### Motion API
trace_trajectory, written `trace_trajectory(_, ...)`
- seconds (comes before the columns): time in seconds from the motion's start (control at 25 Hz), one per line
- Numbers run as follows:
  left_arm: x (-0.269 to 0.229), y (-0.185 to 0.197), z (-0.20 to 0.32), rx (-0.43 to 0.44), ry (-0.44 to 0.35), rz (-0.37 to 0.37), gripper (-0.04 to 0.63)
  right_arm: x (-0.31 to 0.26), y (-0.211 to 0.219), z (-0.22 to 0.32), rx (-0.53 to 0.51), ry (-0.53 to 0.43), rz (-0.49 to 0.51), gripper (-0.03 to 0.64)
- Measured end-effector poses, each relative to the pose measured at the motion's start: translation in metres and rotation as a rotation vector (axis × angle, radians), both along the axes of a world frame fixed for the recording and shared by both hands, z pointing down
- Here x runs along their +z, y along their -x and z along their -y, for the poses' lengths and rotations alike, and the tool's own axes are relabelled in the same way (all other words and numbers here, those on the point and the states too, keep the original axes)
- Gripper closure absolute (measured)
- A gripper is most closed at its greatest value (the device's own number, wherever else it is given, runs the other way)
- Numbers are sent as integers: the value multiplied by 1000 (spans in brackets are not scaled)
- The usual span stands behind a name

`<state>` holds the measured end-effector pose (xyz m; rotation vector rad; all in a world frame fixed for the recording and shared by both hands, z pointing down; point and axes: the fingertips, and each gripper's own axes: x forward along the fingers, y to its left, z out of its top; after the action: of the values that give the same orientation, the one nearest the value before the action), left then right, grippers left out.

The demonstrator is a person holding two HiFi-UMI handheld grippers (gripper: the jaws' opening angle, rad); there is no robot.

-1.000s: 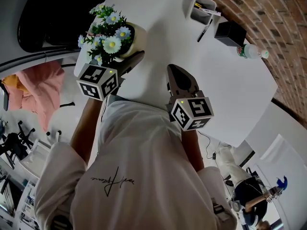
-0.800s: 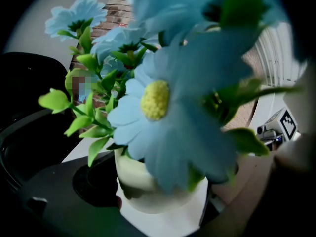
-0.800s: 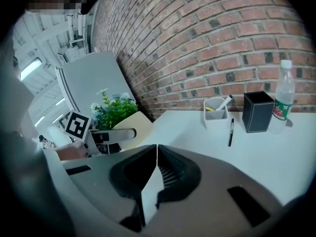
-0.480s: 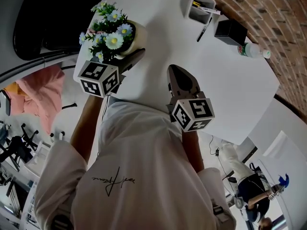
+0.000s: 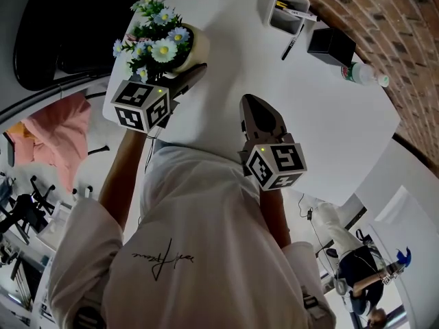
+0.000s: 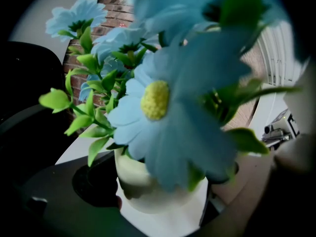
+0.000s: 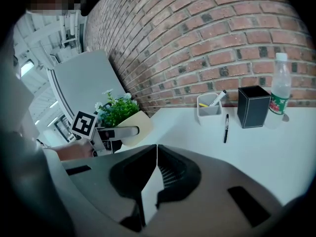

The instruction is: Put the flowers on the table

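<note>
Right gripper (image 5: 251, 102) mid-frame over the white desk (image 5: 322, 129), jaws clenched, nothing in them. Left gripper (image 5: 184, 70) upper left, jaws grasping the cream pot (image 5: 198, 45) of flowers (image 5: 156, 41) at the desk's left edge. Pen tray (image 5: 283, 14), black box (image 5: 329, 46), bottle (image 5: 363, 74) top right.

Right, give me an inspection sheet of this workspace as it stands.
Surface: white table, mostly bare.
Job's things: flower pot with blue-white flowers at the table's left edge; whether it rests on the table cannot be told.
Clutter: pen holder, marker, black box, water bottle, all along the far edge.
Grippers: left gripper shut on the flower pot; right gripper shut, empty, above the table.
Cables: one thin cable on the floor beside the table.
Surroundings: brick wall; pink cloth left of the table.
</note>
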<state>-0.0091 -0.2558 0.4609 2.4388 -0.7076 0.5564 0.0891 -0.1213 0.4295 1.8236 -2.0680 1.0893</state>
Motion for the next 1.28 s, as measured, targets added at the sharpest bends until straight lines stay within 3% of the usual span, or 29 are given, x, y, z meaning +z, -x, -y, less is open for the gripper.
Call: trace_trajectory(1.28,38,-31,61,-2,19,42,81,30,-18,27,26,62,33,592)
